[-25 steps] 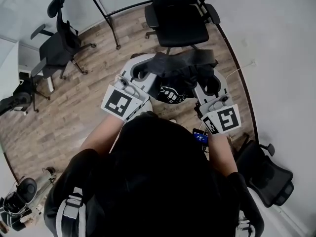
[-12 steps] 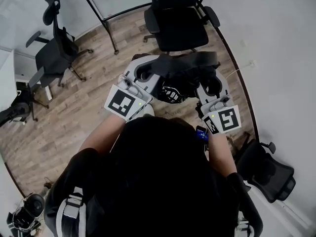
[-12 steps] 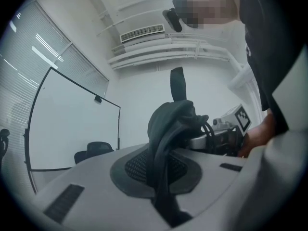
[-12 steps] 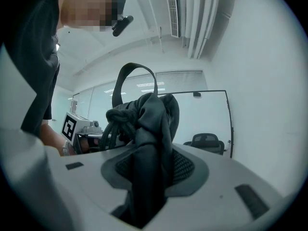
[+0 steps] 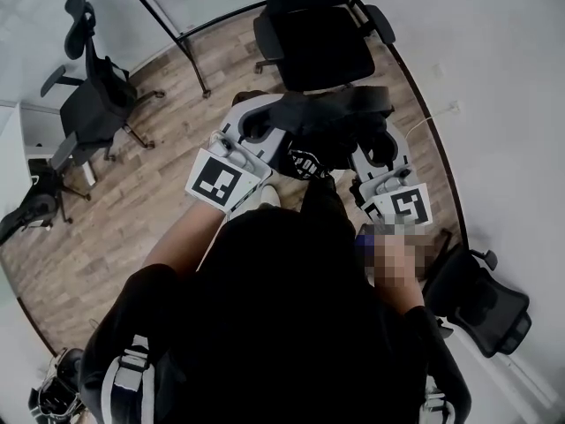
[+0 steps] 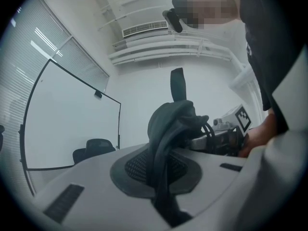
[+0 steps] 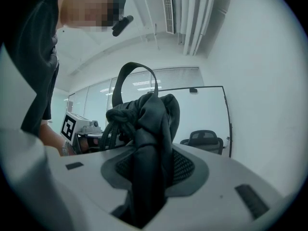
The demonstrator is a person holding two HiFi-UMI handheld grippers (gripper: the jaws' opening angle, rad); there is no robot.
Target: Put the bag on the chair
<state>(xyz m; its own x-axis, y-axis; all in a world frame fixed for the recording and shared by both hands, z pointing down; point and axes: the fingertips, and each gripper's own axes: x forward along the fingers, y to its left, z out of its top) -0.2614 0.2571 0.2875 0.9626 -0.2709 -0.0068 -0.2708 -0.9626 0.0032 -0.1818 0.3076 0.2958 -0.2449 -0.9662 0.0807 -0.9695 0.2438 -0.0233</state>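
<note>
A black bag [image 5: 328, 120] hangs between my two grippers, just short of the black office chair [image 5: 322, 47] ahead. My left gripper [image 5: 275, 124] is shut on a bunched fold of the bag [image 6: 168, 129], pinched between the pads of the left gripper [image 6: 161, 196]. The right gripper [image 5: 372, 135] is shut on a thicker fold of the bag [image 7: 149, 129], and its carry strap loops up behind. In the right gripper view the fabric fills the slot of the right gripper [image 7: 144, 201]. Each gripper shows in the other's view, across the bag.
A second office chair [image 5: 88, 95] stands at the left and a third [image 5: 481, 303] at the lower right by the white wall. A black-framed whiteboard stand [image 5: 190, 38] is beside the target chair. The floor is wood planks.
Both grippers have carried the bag a little closer to the chair, and the room has shifted as the person stepped forward. Both grips look unchanged.
</note>
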